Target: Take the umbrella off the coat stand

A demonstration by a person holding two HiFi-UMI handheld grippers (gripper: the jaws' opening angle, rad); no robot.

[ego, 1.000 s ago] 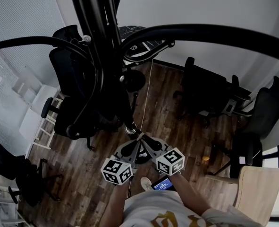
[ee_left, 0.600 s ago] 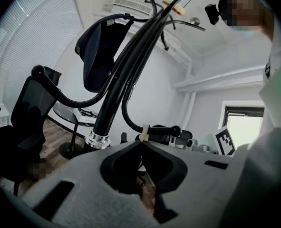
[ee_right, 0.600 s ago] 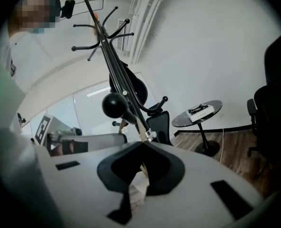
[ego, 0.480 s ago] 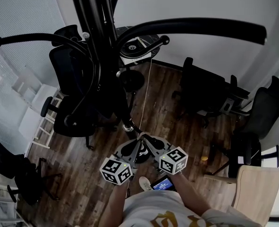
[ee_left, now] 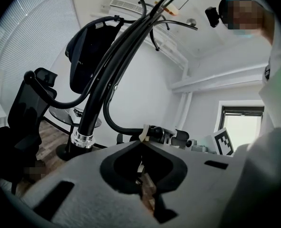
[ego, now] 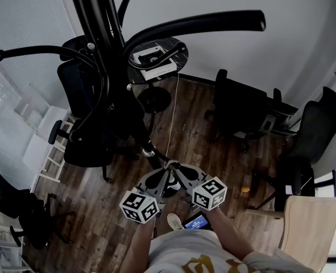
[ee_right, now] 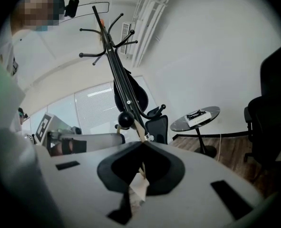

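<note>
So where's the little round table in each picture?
Head view: round table at top middle, just right of the coat stand pole.
Left gripper view: left side, halfway down, behind the pole.
Right gripper view: right of centre, halfway down.
Shared landmark: the coat stand.

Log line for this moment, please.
left gripper: jaws shut, empty | right gripper: jaws shut, empty | umbrella: hanging on coat stand, untouched
</note>
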